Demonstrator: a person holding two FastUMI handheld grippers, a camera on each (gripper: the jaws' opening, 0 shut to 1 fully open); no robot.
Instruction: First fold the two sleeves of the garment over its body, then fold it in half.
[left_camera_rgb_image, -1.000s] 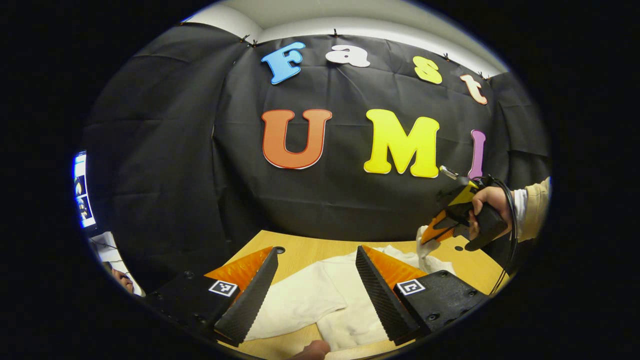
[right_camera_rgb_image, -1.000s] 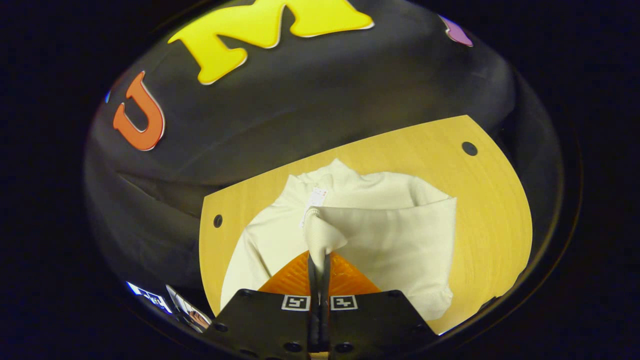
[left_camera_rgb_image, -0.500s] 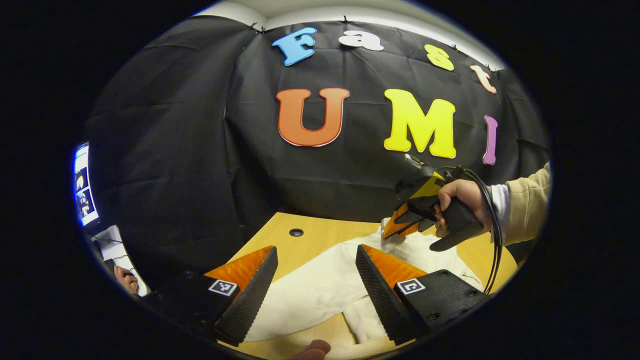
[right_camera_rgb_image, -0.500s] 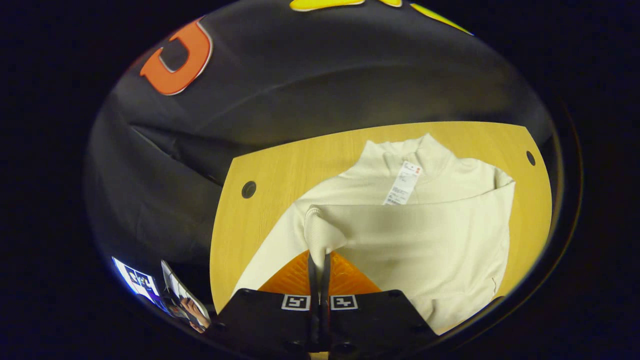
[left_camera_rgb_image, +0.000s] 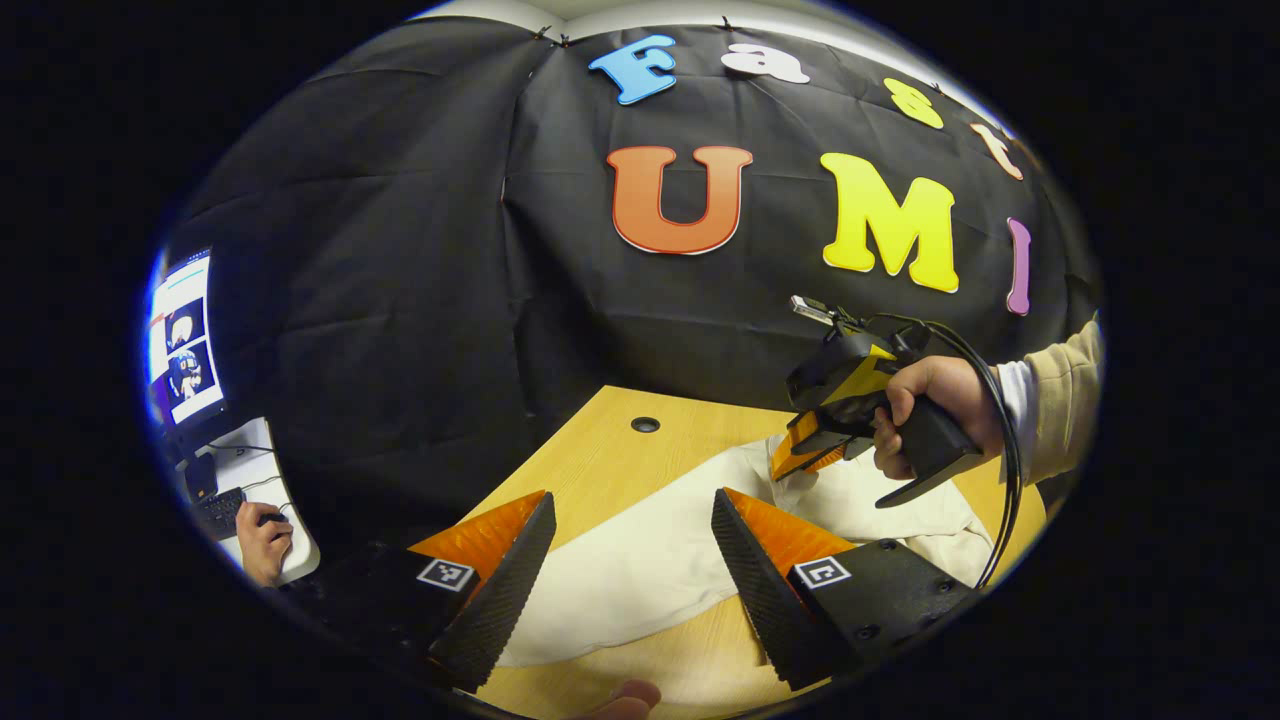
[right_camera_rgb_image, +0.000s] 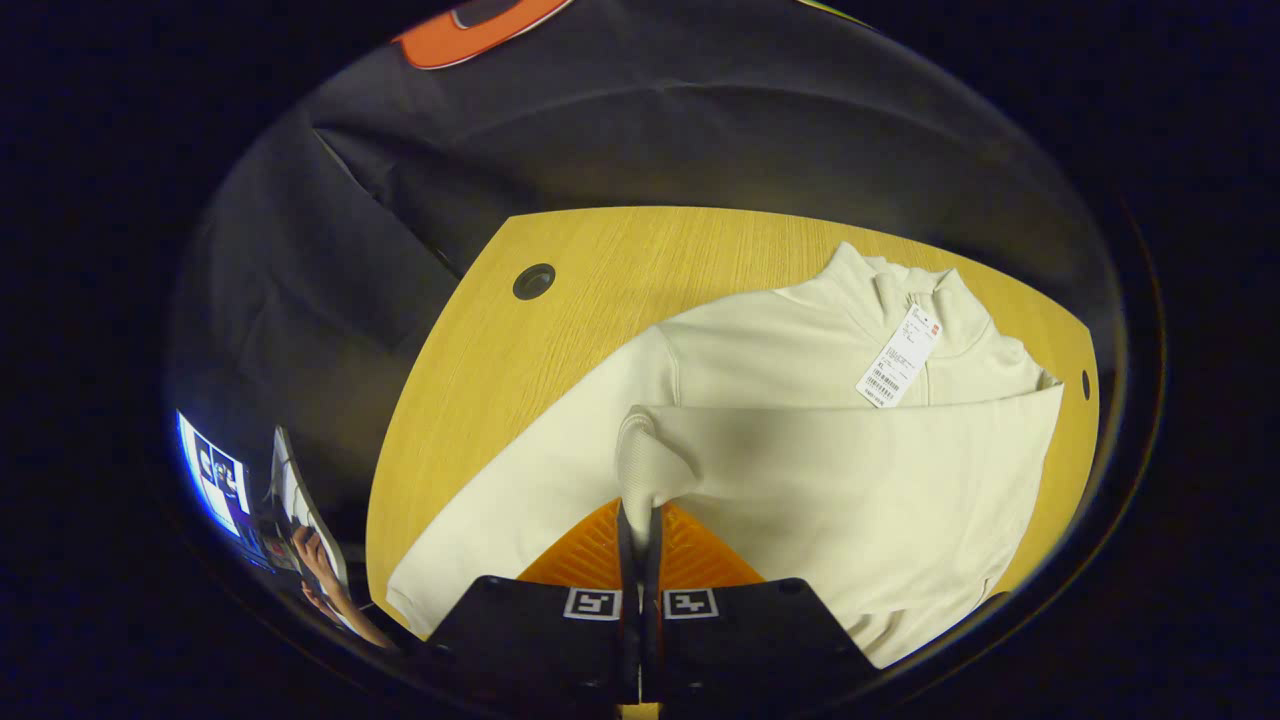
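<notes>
Wooden table (right_camera_rgb_image: 560, 330) — cream sweater (right_camera_rgb_image: 800, 350) lies spread on it. Your right gripper (right_camera_rgb_image: 640, 515) pinches one sleeve's ribbed cuff (right_camera_rgb_image: 645, 465), drawn across the body; left gripper (left_camera_rgb_image: 630, 560) gapes empty. Soft, limp knit — grip cuffs and hem

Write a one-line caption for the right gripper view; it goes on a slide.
Right gripper shut on a cream sweatshirt's ribbed sleeve cuff, carried across its body above the wooden table.
</notes>
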